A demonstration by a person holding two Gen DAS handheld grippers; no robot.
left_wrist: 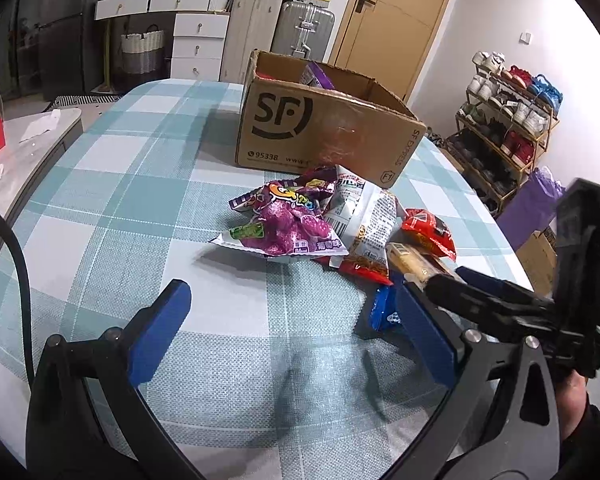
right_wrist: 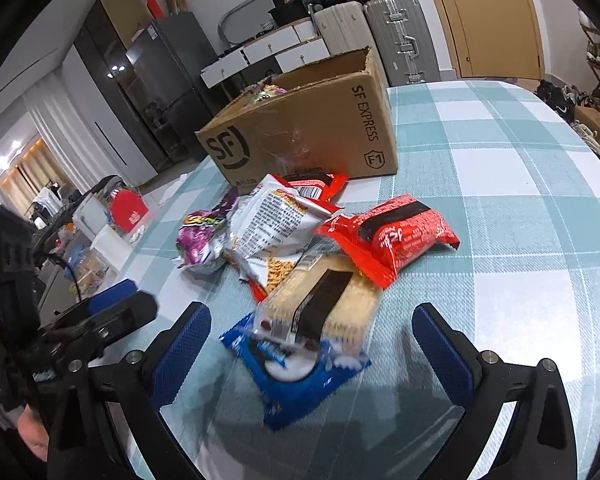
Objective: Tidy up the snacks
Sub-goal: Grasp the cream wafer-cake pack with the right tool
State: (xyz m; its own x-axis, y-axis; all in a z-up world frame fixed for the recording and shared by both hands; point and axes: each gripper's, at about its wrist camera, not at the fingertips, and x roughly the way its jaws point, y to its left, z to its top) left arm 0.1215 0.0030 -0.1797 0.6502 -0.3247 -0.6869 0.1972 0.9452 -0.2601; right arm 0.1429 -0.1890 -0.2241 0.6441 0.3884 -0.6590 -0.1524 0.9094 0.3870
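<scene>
Right gripper [right_wrist: 312, 348] is spread wide with nothing in it — the blue cookie pack [right_wrist: 296, 376] lies on the table between its fingers, with the beige cracker pack [right_wrist: 324, 300] lapping over its top end at 12 o'clock. Left gripper [left_wrist: 296, 328] is also wide open and empty, hovering over bare checked tablecloth [left_wrist: 112, 184]. From its view the snack pile sits around 1 o'clock: purple candy bag [left_wrist: 288, 220], white noodle-snack bag [left_wrist: 364, 216], red packet [left_wrist: 428, 232] out at 2. Past the pile, at 12, stands the open SF cardboard box [left_wrist: 320, 128] — something purple pokes up inside it.
</scene>
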